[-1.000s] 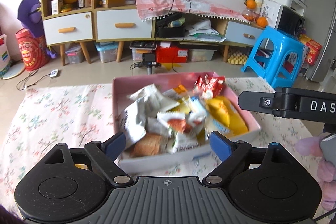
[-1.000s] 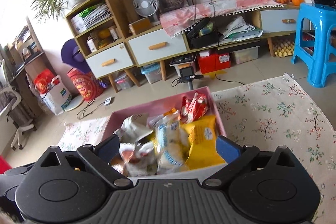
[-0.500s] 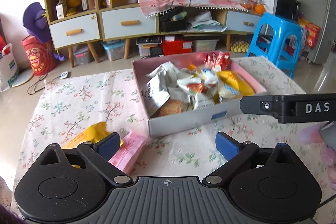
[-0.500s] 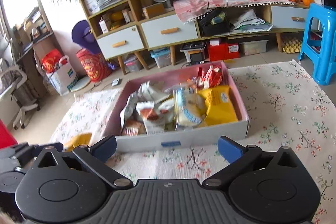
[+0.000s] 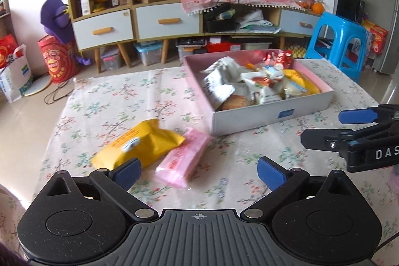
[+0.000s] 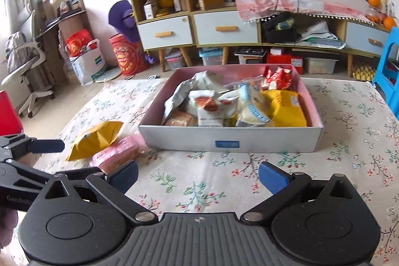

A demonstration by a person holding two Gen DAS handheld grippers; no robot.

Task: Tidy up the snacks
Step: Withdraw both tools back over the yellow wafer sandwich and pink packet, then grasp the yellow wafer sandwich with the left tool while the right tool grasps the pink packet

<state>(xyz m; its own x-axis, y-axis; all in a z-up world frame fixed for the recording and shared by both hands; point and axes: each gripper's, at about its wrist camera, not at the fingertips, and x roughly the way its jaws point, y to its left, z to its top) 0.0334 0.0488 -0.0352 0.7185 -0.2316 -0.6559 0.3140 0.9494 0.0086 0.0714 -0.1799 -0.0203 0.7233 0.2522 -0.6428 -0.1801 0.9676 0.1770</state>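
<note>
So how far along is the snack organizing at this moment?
Mostly done: the pink-lined cardboard box already holds a heap of packets. Nothing is in hand; the left gripper and right gripper are both open and empty. Left: the yellow snack bag and the pink wrapped packet lying on the floral tablecloth beside the box.

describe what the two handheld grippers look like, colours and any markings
Both the left gripper and the right gripper are matte black plastic with a ribbed grey centre plate, round side discs, silver pivot pins and blue pads on the fingertips. Seen from the other camera, the right one bears white "DAS" lettering, the left one "GenRob".
</note>
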